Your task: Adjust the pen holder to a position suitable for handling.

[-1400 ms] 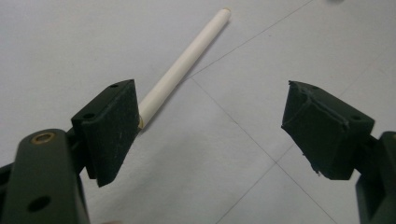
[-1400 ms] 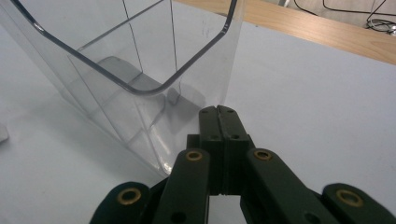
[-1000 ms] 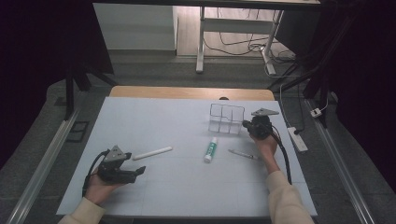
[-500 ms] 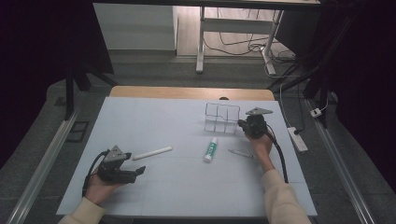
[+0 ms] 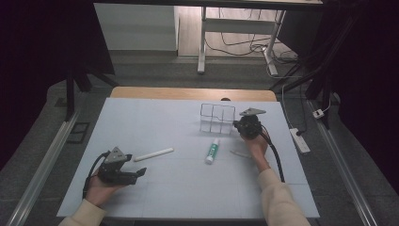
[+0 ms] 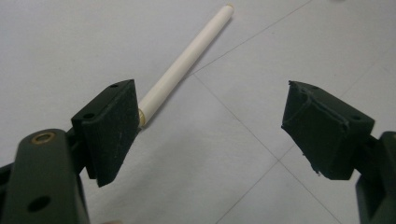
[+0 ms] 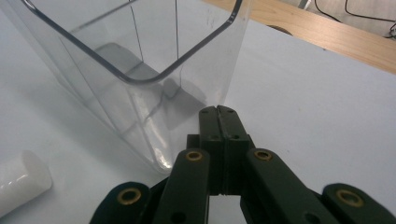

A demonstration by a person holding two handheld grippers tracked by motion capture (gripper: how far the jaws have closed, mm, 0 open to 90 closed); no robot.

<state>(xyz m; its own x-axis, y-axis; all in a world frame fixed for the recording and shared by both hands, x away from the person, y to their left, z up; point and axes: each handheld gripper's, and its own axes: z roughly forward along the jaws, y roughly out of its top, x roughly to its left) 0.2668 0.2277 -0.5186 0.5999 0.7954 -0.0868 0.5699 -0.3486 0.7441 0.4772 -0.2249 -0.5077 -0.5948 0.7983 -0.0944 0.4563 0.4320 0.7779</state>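
Observation:
A clear, divided plastic container (image 5: 217,117) (image 7: 140,70) stands on the pale table cover at the back right. My right gripper (image 5: 237,124) (image 7: 218,112) is shut with nothing between its jaws, its tips against the container's near right corner. A white and green tube (image 5: 212,151) lies just in front of the container; its white end (image 7: 21,182) shows at the lower left of the right gripper view. At the front left, my left gripper (image 5: 137,174) (image 6: 210,121) is open and low over the table. A white stick (image 5: 153,154) (image 6: 187,65) lies beside its left jaw, outside the gap.
A thin pale stick (image 5: 241,154) lies by the right hand. The pale cover (image 5: 141,122) spreads over a wooden table whose far edge (image 5: 188,93) (image 7: 327,32) shows behind it. A power strip (image 5: 299,140) and cables lie on the floor to the right.
The right gripper has moved left with the clear container sliding left ahead of it. The left gripper has stayed put.

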